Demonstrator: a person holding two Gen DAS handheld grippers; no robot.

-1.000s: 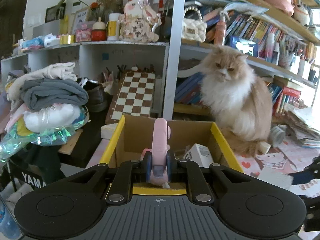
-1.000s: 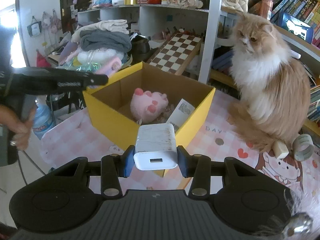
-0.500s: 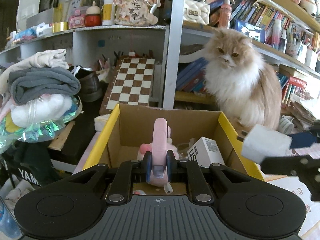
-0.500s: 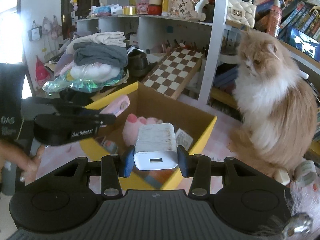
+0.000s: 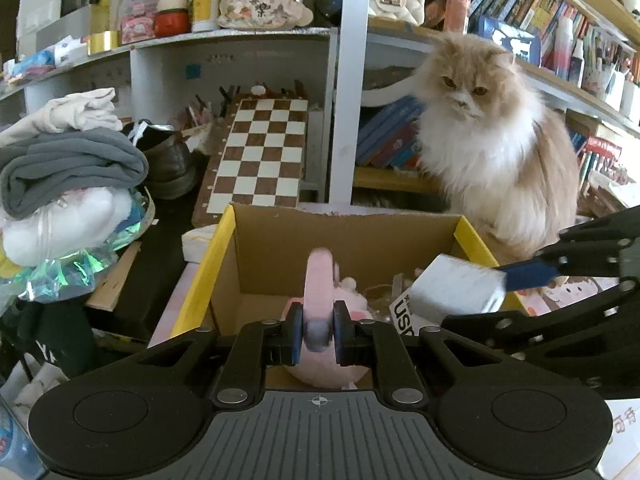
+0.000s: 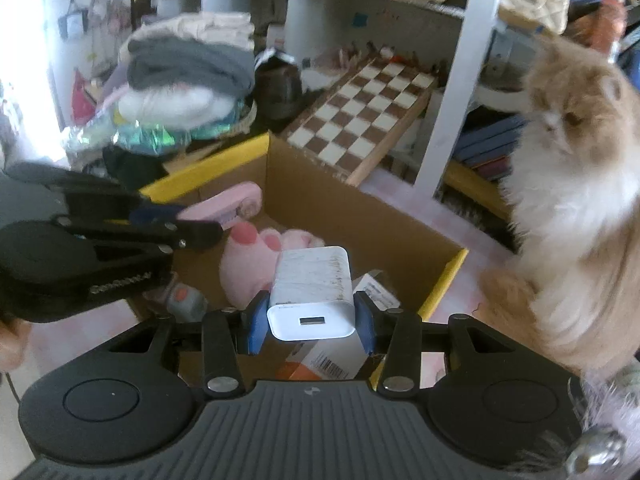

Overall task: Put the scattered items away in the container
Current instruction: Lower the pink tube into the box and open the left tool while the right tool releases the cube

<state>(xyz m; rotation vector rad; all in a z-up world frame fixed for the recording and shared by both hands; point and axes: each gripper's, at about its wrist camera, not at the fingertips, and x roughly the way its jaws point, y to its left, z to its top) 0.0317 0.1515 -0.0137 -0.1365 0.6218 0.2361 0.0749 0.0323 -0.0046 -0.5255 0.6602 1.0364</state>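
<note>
A cardboard box with yellow rims (image 5: 202, 276) (image 6: 444, 280) stands on the pink table. My left gripper (image 5: 317, 330) is shut on a slim pink device (image 5: 318, 280) (image 6: 224, 210), held over the box's near-left part. My right gripper (image 6: 311, 322) is shut on a white USB charger (image 6: 314, 292) (image 5: 454, 290), which hangs above the box's right side. Inside lie a pink paw plush (image 6: 256, 256), a white USB carton (image 5: 402, 314) (image 6: 376, 292) and a small grey-and-orange item (image 6: 186, 300).
A fluffy cream cat (image 5: 492, 148) (image 6: 576, 208) sits right beside the box's far-right corner. A chessboard (image 5: 260, 152) leans behind the box. Folded clothes (image 5: 68, 168) pile up at the left. Crowded shelves stand behind. A hand (image 6: 12, 340) holds the left gripper.
Both grippers have moved in over the box, each with its item. The right gripper with the charger has come in from the right, over the box's right rim.
</note>
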